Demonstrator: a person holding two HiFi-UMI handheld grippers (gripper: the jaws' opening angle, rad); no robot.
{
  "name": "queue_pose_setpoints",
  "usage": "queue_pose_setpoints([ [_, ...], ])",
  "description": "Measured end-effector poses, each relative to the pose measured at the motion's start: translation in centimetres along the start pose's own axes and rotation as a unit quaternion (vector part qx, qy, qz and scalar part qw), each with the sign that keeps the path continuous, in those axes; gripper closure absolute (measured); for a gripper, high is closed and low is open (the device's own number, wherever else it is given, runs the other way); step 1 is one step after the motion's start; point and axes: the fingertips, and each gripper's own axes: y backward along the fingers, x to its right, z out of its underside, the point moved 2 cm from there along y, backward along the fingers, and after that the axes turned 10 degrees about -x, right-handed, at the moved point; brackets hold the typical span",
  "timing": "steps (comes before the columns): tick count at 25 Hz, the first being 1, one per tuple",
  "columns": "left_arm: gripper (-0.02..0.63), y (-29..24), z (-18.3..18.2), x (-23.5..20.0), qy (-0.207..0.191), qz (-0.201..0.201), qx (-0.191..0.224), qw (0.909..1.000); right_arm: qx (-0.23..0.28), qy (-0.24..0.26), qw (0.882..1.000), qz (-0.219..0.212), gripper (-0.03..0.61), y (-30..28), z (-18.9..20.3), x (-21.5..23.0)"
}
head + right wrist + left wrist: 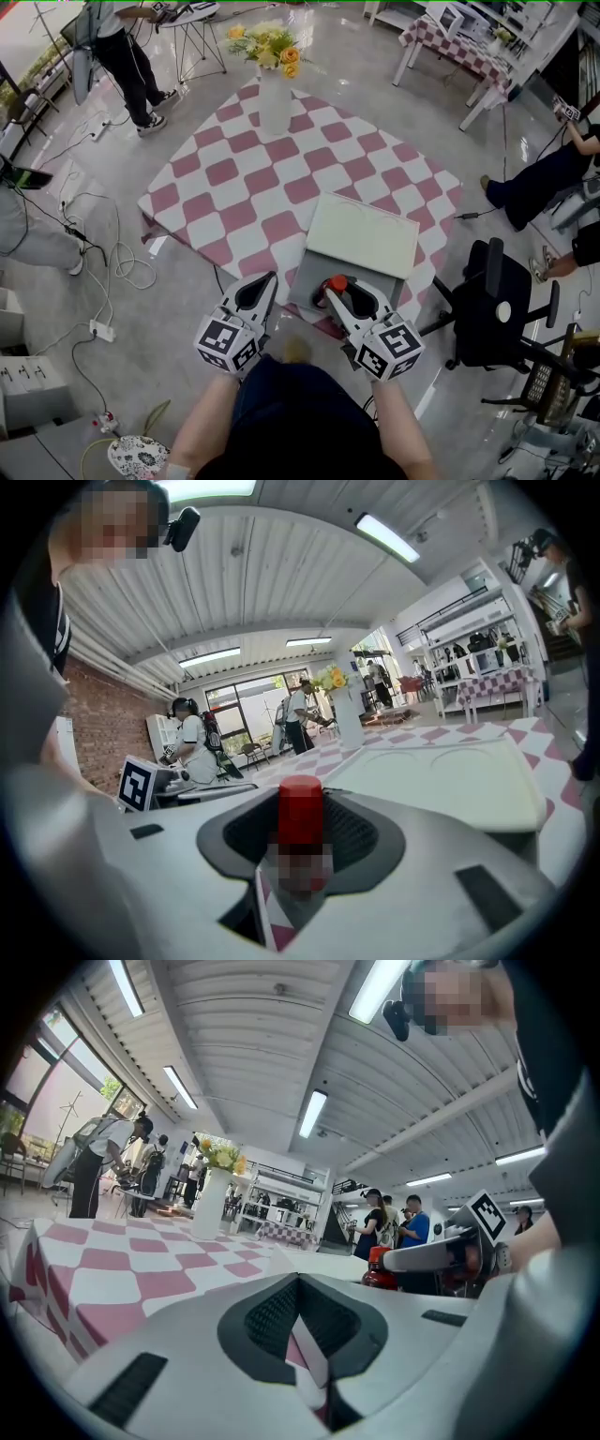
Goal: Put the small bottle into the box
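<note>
Two things could spoil this, as I judge it. First, the grip: my right gripper (pixel 339 292) is clamped on the small bottle (pixel 336 282) by its body. The jaws are spread fairly wide around it, and the red cap stands clear above the pads. The bottle hangs at the lower centre of the head view, right at the near edge of the table (pixel 234 187) and just below the box (pixel 309 274). A knock of the cap against the box's rim, or a careless tilt of my wrist, could twist the bottle in the pads or pop it loose. From there it would more likely fall to the floor than onto the checked cloth.

Second, the way in: the box shows a pale lid (pixel 361 234) toward the centre right, and I cannot tell whether it lies shut or stands raised. If it is down, there is no opening, and pressing the bottle against it would only push the box up-frame across the cloth.

My left gripper (pixel 265 281) sits lower left of centre, near the box's left corner, its tips drawn together on nothing. With both grippers this near each other, reaching across could bump the right one and jar the bottle.
</note>
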Motion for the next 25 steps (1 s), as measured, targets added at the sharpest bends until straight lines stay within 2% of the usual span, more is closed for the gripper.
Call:
queue_pose_setpoints([
  [14, 0.604, -1.4, -0.2, -0.7, -0.001, 0.033, -0.024, 0.9992, -0.025, 0.000, 0.999, 0.021, 0.434, -1.9, 0.1, 0.0],
  [25, 0.604, -2.6, -0.2, -1.3, -0.009, 0.052, -0.035, 0.9980, -0.047, 0.021, 0.998, 0.018, 0.434, -4.0, 0.4, -0.2],
])
